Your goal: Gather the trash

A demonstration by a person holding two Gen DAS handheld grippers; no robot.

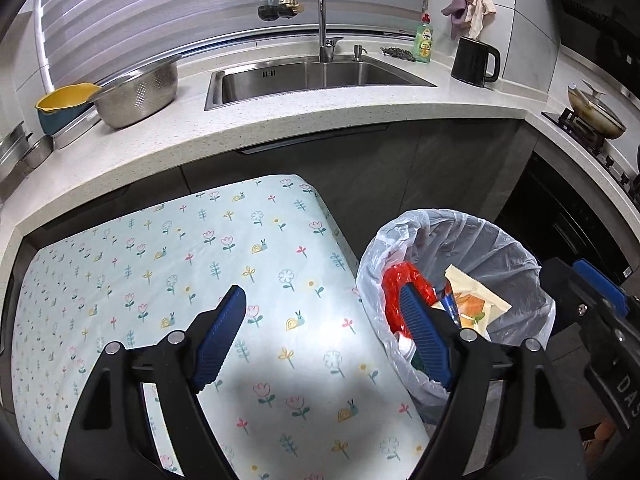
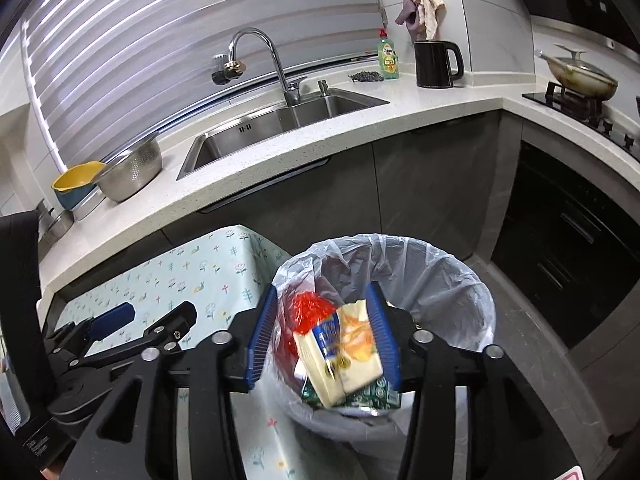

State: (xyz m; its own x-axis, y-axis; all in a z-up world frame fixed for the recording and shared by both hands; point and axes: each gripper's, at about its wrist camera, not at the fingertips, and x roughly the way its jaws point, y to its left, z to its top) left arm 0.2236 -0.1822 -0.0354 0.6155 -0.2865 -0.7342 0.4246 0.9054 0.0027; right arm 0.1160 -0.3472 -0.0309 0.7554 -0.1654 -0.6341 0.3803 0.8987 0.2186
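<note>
A trash bin with a clear plastic liner (image 1: 500, 240) (image 2: 440, 280) stands on the floor to the right of a table with a floral cloth (image 1: 200, 260) (image 2: 192, 276). Inside lie a red wrapper (image 1: 400, 280) (image 2: 308, 308), a cream carton (image 1: 476, 300) (image 2: 344, 352) and green packaging (image 2: 372, 394). My right gripper (image 2: 324, 340) is open above the bin, the carton between its blue pads, slightly blurred and not gripped. My left gripper (image 1: 324, 336) is open and empty, over the table's right edge and the bin's rim.
A white counter (image 1: 320, 120) runs behind with a steel sink (image 1: 312, 76), a colander (image 1: 136, 92), a yellow bowl (image 1: 60, 100), a soap bottle (image 1: 424, 40) and a black kettle (image 1: 474, 60). A stove with a pan (image 2: 580, 72) is at the right.
</note>
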